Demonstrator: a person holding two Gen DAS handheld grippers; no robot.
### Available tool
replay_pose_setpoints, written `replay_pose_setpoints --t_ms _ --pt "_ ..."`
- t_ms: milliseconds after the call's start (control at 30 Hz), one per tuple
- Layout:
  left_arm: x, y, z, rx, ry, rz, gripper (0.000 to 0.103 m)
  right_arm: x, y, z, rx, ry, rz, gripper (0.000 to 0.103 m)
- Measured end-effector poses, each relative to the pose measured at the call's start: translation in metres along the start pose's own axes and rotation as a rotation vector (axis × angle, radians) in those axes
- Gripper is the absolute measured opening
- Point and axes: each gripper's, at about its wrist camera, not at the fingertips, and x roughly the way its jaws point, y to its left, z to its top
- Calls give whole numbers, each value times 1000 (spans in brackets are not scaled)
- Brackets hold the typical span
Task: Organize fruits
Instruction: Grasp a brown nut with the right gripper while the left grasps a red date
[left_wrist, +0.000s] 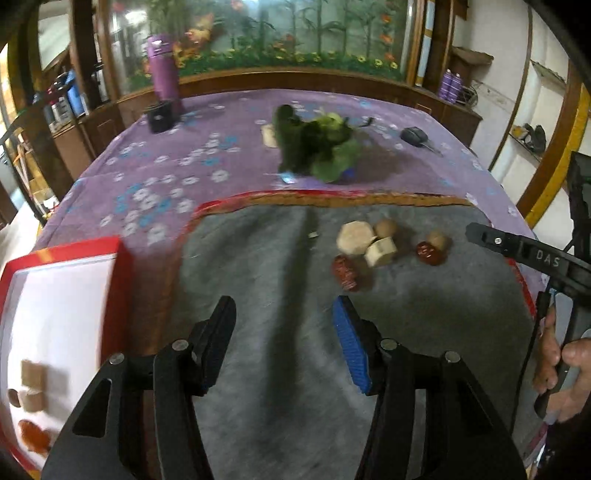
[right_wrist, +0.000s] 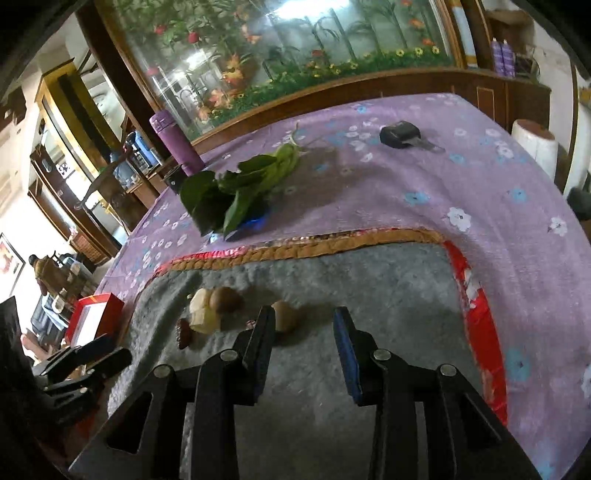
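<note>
The letters "DAS" show on the right tool (left_wrist: 476, 230). Both tools are released and empty; the left tool (left_wrist: 284, 321) hangs over a grey mat (left_wrist: 258, 258) laid on a purple flowered cloth (left_wrist: 177, 162). The fruit pieces (left_wrist: 369, 247) lie ahead and right of it; the red box (left_wrist: 122, 280), with some pieces inside, sits left. Beyond is a glass-fronted wooden cabinet (right_wrist: 295, 66).

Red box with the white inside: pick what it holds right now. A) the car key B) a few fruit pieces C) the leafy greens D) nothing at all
B: in the left wrist view a few pieces lie inside the red box, while the leafy greens and the car key lie out on the purple cloth.
</note>
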Motion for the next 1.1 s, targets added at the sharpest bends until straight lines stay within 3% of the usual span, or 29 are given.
replay_pose_setpoints --t_ms 133,467,700,767,933,1100 --pt "9 -21 9 49 -11 -8 53 11 0 2 -21 15 20 35" --pt "45 -35 13 82 60 -42 53 38 9 -4 -68 58 25 32" --pt "62 -37 20 92 52 -53 48 44 21 -6 -163 75 -81 26" --pt "63 -38 22 98 44 -56 45 46 27 -7 -198 74 -114 27" --pt "57 -41 17 115 34 -79 15 44 23 -5 -191 76 -112 24" --pt "49 -36 9 109 43 -116 14 28 12 -12 -115 85 -53 23"
